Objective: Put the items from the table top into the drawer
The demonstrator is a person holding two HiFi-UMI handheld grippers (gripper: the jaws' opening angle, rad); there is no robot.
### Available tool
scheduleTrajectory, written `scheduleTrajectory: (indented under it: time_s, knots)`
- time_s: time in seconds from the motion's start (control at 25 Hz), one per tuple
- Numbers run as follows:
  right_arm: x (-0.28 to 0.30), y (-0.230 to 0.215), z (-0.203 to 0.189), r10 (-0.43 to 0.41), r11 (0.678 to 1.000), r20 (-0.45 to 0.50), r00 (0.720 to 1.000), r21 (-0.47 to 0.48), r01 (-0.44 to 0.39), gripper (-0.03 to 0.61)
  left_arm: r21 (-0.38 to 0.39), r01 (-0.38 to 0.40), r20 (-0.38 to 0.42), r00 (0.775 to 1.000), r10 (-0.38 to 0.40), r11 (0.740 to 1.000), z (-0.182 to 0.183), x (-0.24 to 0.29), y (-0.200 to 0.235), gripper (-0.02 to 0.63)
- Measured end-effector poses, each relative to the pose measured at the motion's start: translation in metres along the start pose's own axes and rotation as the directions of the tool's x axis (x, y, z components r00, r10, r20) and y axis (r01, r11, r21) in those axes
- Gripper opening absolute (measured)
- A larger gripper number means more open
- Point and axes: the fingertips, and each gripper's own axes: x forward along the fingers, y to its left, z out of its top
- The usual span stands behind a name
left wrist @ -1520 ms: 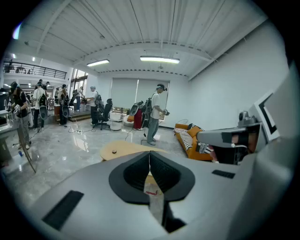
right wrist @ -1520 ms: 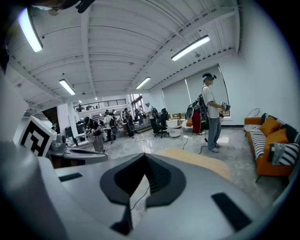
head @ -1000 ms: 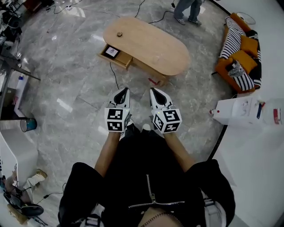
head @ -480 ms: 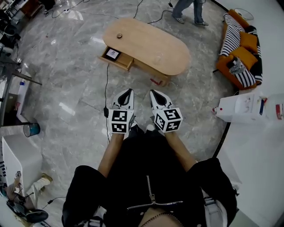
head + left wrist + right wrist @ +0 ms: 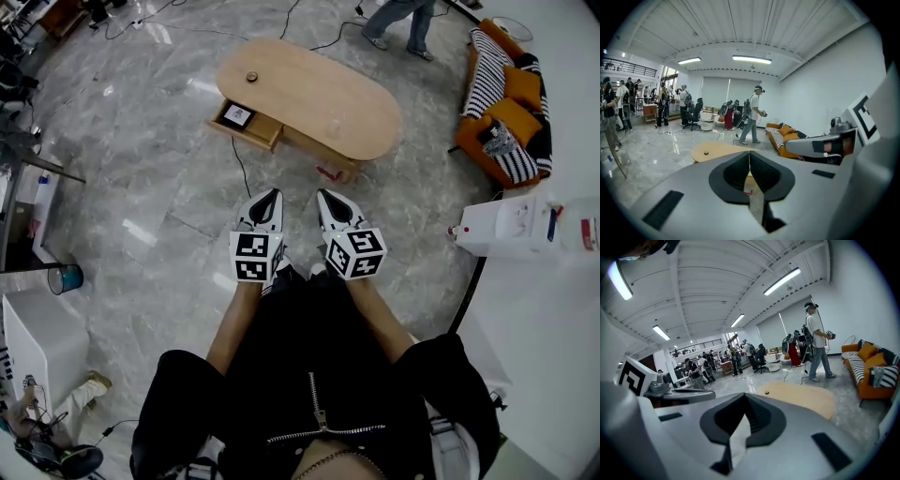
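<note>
Left hand-held gripper (image 5: 269,197) and right hand-held gripper (image 5: 324,196): both have jaws pressed together and empty, and are held close to the body, well apart from the worktop (image 5: 361,108). Drawer (image 5: 261,127) open, with a flat item (image 5: 236,113) inside. Small round item (image 5: 251,76) lies on the worktop, not yet stowed. Judged: task partly done.

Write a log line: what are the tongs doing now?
left tongs: shut, empty | right tongs: shut, empty | round item: on table | drawer: open
</note>
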Motion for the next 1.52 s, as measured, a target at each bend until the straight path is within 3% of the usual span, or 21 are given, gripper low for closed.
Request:
scheduleTrajectory:
  time_s: [0.6,0.92,1.52]
  knots:
    - [0.0,-0.021,-0.014,-0.042,0.999,-0.042,0.998,0.027,0.043,0.009,-0.01,0.028,0.01,1.0,-0.028,1.0,0.0,0.023,-0.005,0.014]
    - [0.047,-0.036,0.013,0.013,0.999,-0.036,0.999,0.045,-0.011,0.009,-0.005,0.005,-0.046,0.999,-0.005,1.0,0.011,0.058,0.014,0.014]
    - [0.123,-0.081,0.055,0.092,0.995,-0.054,0.994,0.038,-0.09,0.009,-0.024,-0.046,-0.064,0.997,0.045,0.999,0.042,0.132,0.041,0.014]
